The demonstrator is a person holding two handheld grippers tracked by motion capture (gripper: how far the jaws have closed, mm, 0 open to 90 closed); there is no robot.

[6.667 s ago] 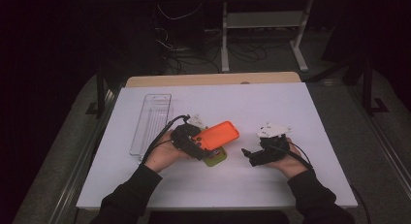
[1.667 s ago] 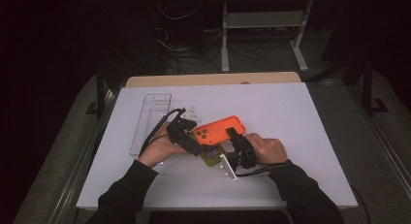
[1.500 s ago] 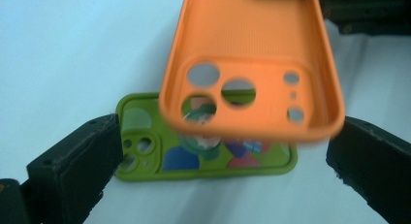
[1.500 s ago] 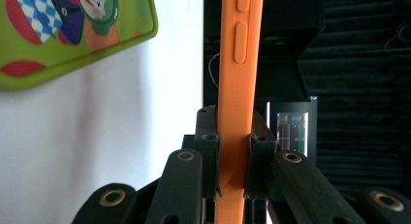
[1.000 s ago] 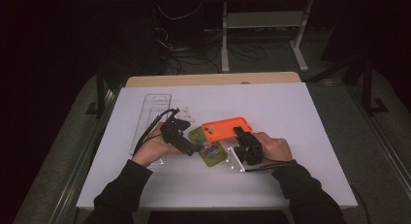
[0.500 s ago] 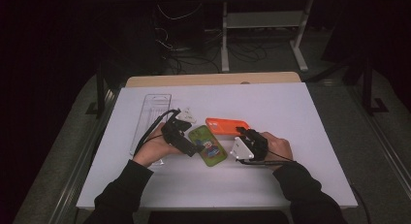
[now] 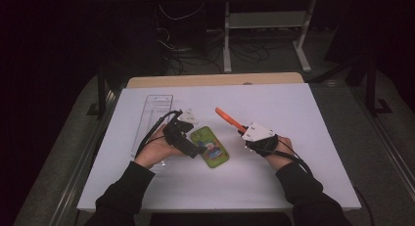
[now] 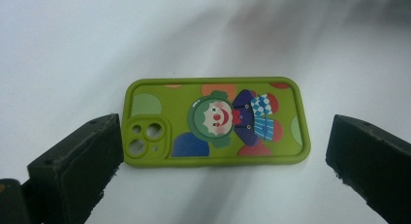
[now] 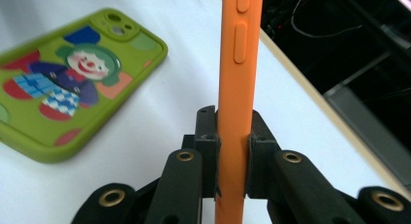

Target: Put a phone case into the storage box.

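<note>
Right gripper (image 9: 232, 151), clenched edge-on around the slim orange silicone phone case (image 9: 240, 88), has lifted it off the clown-printed green case (image 8: 215, 122), apparently lying flat between the left gripper's (image 8: 213, 151) released jaws—separation done.

Orange case (image 9: 238, 88) runs off the frame's top.

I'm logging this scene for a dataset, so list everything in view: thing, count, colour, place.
Green phone case: one, green with a clown picture, flat on the table, between the open left tongs.
Orange phone case: one, orange, edge-on, clamped in the right tongs.
Clear tray: one, transparent, left part of the table.
Table: one, white top.
Stand: one, pale, behind the table, among cables.
Left tongs: black, open, around the green case.
Right tongs: black, shut on the orange case.
</note>
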